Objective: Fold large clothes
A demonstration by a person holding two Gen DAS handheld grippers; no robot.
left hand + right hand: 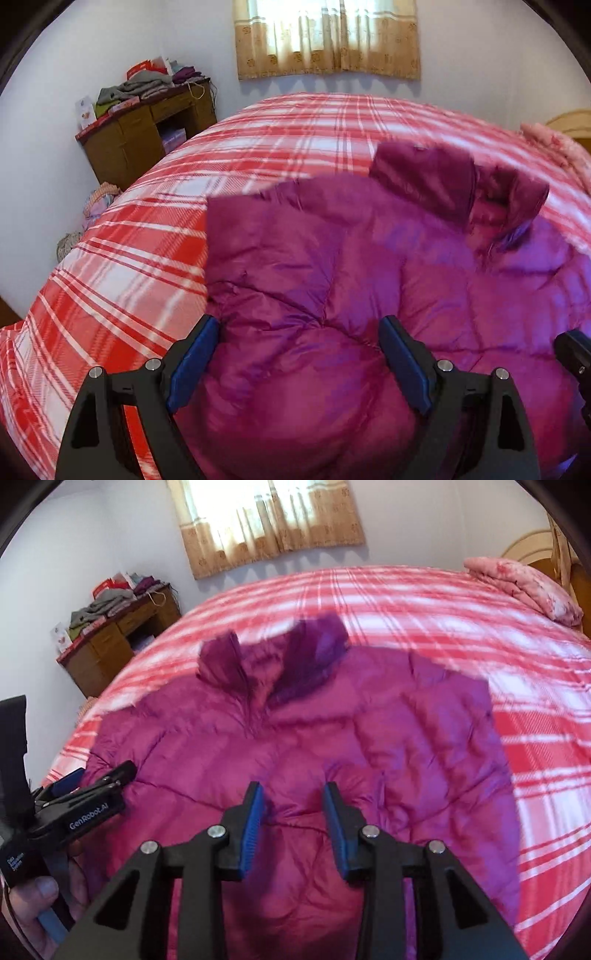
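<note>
- Jacket (295, 738): magenta, quilted, puffy; spread front-up on the bed (461, 602), collar end toward the window wall, hem end nearest the cameras.
- Collar (314, 657): darker purple, standing up and parted in two flaps (blurred in both views, so finer detail cannot be told).
- Left gripper (299, 332): fingers spread wide, blue pads (192, 365) facing each other across a bulge of the jacket (314, 295); over the garment's left edge, beside bare bedspread. Contact between pads and cloth possible at the left pad, not certain.
- Same gripper seen from the right wrist view (92, 779): low at the jacket's left border, black body marked "GenRobot.AI", held in a hand (40, 897) at the lower left corner.
- Right gripper (293, 797): fingers apart, narrower gap than the left, pads (251, 834) pointing at the jacket's middle seam; nothing pinched between them. A black part of it visible at the right edge of the left wrist view (574, 354).
- Bed (147, 221): red-and-white plaid cover, filling most of both views.
- Pillow (524, 587): pink, at the far right corner by the wooden headboard (535, 546).
- Desk (147, 136): brown wood, against the wall left of the bed, piled with folded clothes (140, 86).
- Curtain (327, 37): tan, patterned, backlit, above the bed's far side.
</note>
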